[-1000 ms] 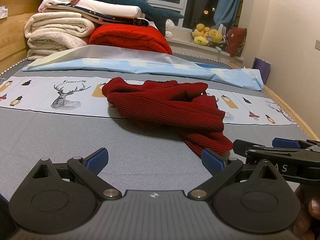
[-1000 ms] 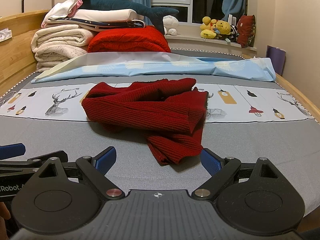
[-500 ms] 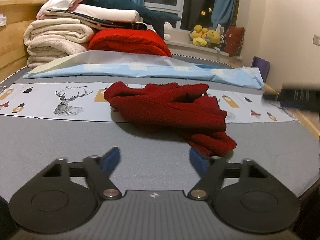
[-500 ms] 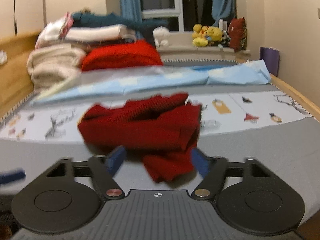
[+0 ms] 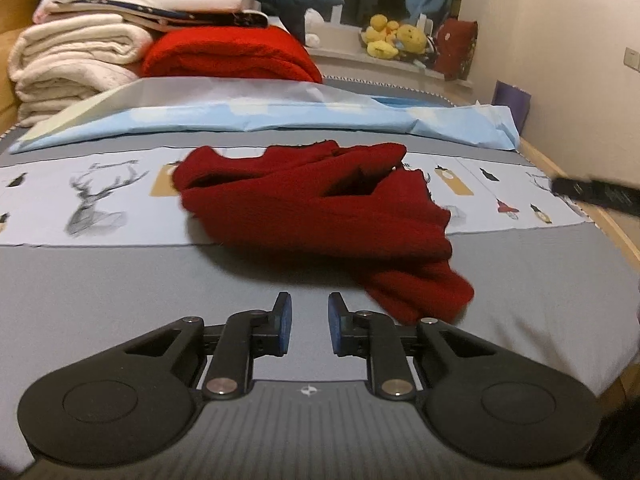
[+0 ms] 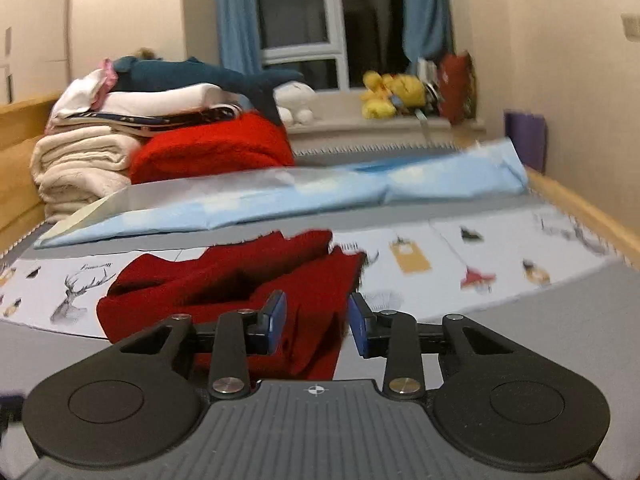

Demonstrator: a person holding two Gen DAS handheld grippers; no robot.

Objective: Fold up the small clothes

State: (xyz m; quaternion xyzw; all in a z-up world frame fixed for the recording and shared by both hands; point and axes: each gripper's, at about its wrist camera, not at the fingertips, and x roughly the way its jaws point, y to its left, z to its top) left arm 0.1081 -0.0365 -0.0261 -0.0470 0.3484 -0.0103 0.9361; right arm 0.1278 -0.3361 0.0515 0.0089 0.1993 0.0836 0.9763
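Dark red ribbed knit garment lies crumpled on the bed, partly on the grey cover and partly on a pale printed strip bearing a deer drawing and small figures. One loose end of it trails toward the near right in the left wrist view.

Left gripper: jaws closing, gap between the blue pads narrow, only grey bed cover showing between them. The garment's trailing end sits just beside the right-hand finger, not between the pads.

Right gripper: jaws closing, gap wider. Red knit fills the space between the pads in the right wrist view; whether the pads are pressing on it cannot be told, since that frame is motion-blurred. In the left wrist view a dark blurred bar at the right edge is probably this gripper.

Behind the garment: a light blue sheet lying across the bed, then a folded red blanket beside a stack of cream towels. Yellow plush toys sit on the window sill.
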